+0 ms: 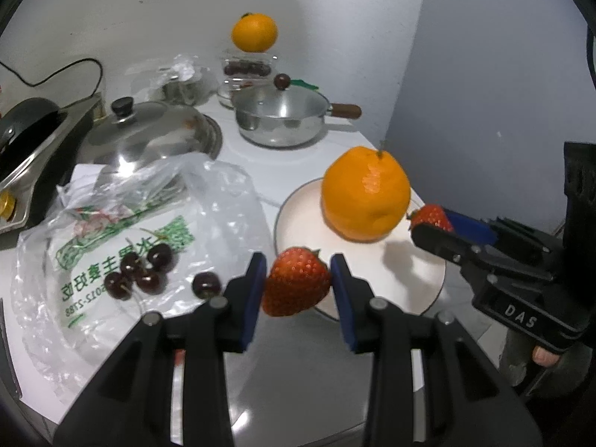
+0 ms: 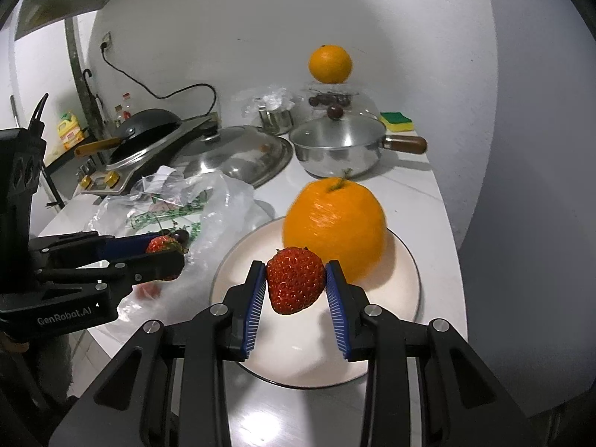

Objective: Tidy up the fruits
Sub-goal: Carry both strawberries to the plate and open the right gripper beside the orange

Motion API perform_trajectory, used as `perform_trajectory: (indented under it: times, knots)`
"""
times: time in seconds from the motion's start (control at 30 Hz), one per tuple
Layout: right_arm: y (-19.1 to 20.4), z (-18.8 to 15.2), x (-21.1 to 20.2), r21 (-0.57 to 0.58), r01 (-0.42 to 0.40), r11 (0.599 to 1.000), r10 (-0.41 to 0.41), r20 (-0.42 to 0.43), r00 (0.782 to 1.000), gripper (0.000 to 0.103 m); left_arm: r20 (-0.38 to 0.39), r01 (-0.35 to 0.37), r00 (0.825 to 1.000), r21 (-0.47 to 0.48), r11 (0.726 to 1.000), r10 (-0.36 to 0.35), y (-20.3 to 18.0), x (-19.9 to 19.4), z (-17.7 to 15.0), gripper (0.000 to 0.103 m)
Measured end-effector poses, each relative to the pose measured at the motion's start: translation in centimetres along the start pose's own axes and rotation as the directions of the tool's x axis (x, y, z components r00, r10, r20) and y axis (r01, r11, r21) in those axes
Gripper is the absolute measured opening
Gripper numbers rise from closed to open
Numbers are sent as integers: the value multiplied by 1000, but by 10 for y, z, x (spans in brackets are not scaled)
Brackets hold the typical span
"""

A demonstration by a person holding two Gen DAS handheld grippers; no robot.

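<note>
My left gripper (image 1: 298, 279) is shut on a red strawberry (image 1: 296, 281), held at the near left rim of a white plate (image 1: 417, 283). My right gripper (image 2: 296, 283) is shut on a second strawberry (image 2: 295, 279), held above the same plate (image 2: 298, 350). A large orange (image 1: 365, 193) stands on the plate's far side, just beyond the right gripper's strawberry. In the left wrist view the right gripper (image 1: 432, 223) comes in from the right with its strawberry (image 1: 430, 216). The right wrist view shows the left gripper (image 2: 167, 251) at the left with its strawberry (image 2: 160, 244). Several dark cherries (image 1: 139, 273) lie on a clear plastic bag (image 1: 111, 253).
A steel pan with a wooden handle (image 1: 283, 119) and a domed steel lid (image 1: 149, 134) stand behind the plate. Another orange (image 1: 255, 32) sits on a clear container of cherries (image 1: 247, 69) at the back. A black wok on a scale (image 2: 149, 130) is at the left; a sponge (image 2: 396, 121) lies at the back right.
</note>
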State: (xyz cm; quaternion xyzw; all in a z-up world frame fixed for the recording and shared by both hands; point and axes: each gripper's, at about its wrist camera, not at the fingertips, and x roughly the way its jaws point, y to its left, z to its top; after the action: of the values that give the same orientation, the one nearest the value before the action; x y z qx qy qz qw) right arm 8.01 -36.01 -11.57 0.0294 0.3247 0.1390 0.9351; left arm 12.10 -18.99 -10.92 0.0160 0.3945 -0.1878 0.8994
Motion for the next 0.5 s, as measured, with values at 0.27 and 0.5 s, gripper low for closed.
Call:
perform_trajectory:
  times: [0.27, 0.5]
  knots:
    - [-20, -11, 5, 31, 9, 999, -8, -21, 1000, 35, -28, 12, 1000, 32, 999, -11, -16, 18, 4, 37]
    - [-35, -16, 13, 52, 19, 998, -18, -35, 999, 35, -54, 21, 998, 53, 998, -18, -26, 35, 5, 37]
